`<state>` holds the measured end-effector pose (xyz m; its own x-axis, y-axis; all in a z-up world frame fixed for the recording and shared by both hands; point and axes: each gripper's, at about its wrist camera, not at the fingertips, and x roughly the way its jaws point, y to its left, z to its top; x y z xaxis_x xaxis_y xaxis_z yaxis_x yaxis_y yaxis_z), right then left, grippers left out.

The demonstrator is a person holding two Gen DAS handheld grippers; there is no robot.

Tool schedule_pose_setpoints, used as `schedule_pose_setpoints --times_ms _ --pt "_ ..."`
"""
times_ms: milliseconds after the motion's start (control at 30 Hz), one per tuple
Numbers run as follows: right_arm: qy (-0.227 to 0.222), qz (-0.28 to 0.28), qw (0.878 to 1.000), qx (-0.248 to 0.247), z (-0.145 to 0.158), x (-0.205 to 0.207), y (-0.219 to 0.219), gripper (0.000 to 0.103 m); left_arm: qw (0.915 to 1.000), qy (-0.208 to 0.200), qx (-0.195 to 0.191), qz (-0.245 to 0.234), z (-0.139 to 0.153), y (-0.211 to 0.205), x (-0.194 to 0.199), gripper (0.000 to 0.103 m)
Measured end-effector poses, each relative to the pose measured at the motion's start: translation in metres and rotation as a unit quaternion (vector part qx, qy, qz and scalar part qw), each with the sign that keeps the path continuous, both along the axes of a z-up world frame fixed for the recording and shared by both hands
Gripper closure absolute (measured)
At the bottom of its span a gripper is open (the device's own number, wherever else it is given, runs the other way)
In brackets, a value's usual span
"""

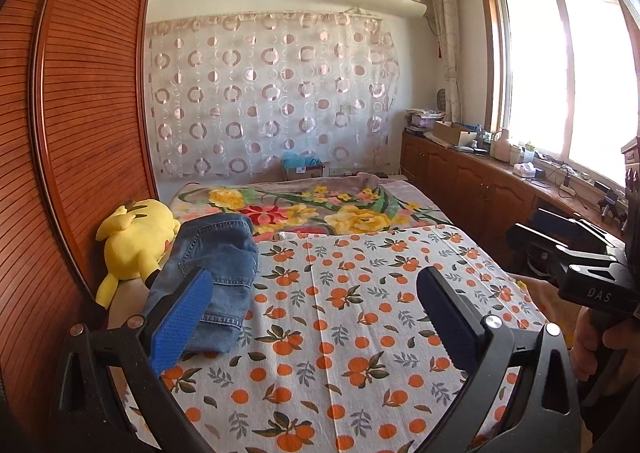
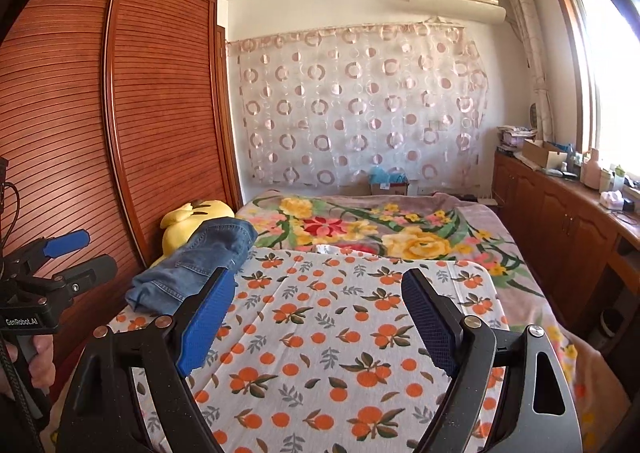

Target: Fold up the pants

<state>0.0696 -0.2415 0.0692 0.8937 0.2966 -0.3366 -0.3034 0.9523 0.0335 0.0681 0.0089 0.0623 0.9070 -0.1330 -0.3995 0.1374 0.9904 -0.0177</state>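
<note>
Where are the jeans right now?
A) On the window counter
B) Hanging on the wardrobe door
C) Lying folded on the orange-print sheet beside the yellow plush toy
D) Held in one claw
C: the jeans lie folded on the sheet, beside the plush toy.

faded blue denim pants (image 1: 212, 273) with visible stitching, thin matt cotton sheet (image 1: 360, 333) in an orange-fruit print, fuzzy yellow plush toy (image 1: 136, 245), glossy slatted wood wardrobe (image 1: 92, 93), ribbed blue rubbery pads (image 2: 206, 323) on matt black plastic gripper arms, sheer circle-pattern curtain (image 1: 272, 93)
</note>
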Motion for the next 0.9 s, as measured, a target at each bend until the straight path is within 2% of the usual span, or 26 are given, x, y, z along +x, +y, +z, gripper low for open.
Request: schedule_pose_setpoints --times_ms 333,900 --pt "-0.005 -0.015 1.0 -0.006 -0.002 -0.024 -0.001 0.016 1.0 0.002 -0.002 -0.004 -0.001 -0.004 -0.016 0.001" --pt "0.026 -0.028 0.999 -0.007 -0.02 -0.018 -0.011 0.016 0.9995 0.032 -0.004 0.004 -0.028 -0.002 -0.017 0.001"
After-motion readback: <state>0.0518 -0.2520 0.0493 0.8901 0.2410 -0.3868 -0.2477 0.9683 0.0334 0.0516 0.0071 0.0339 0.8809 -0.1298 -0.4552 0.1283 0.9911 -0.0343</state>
